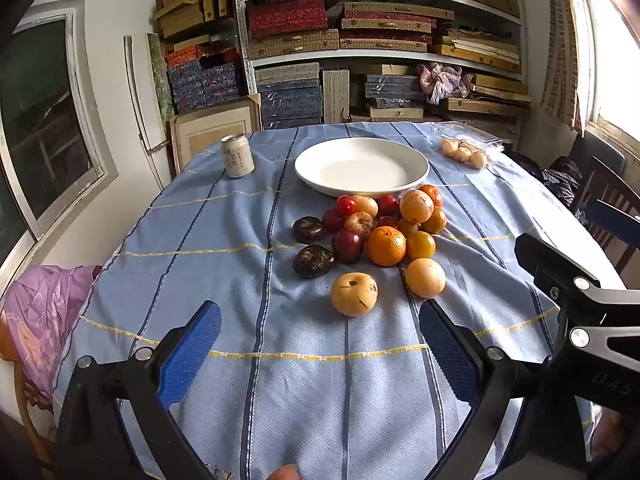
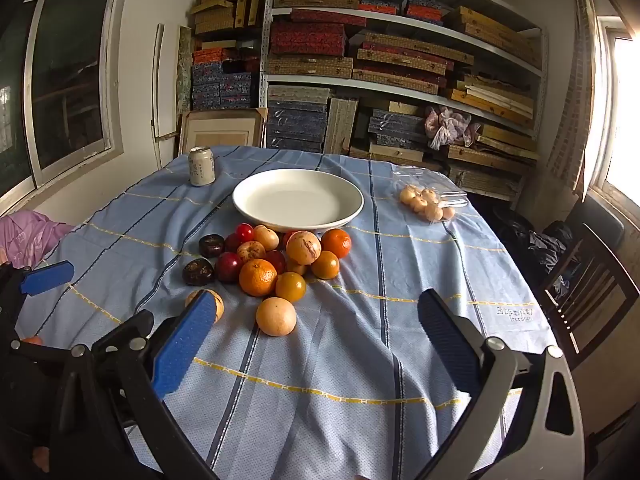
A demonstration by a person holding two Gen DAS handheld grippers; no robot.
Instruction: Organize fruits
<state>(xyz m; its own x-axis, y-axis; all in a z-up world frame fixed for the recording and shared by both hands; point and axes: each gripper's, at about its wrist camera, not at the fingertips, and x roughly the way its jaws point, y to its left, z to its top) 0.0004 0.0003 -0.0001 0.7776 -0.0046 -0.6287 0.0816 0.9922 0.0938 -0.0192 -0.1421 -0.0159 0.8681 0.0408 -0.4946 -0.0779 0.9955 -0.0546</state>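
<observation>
A pile of fruit (image 1: 376,228) lies on the blue tablecloth in front of an empty white plate (image 1: 320,168): oranges, red plums, cherry tomatoes and two dark mangosteens. A tan pear-like fruit (image 1: 354,294) and a pale orange (image 1: 425,278) lie nearest. My left gripper (image 1: 320,344) is open and empty, just short of the tan fruit. My right gripper (image 2: 316,332) is open and empty, with the pale orange (image 2: 276,316) just ahead of it. The plate (image 2: 256,208) and pile (image 2: 276,260) also show in the right wrist view.
A drink can (image 1: 238,156) stands at the table's far left. A clear plastic box with small pale fruits (image 1: 466,152) sits at the far right. Shelves of boxes stand behind the table. A dark wooden chair (image 2: 592,280) stands at the right edge.
</observation>
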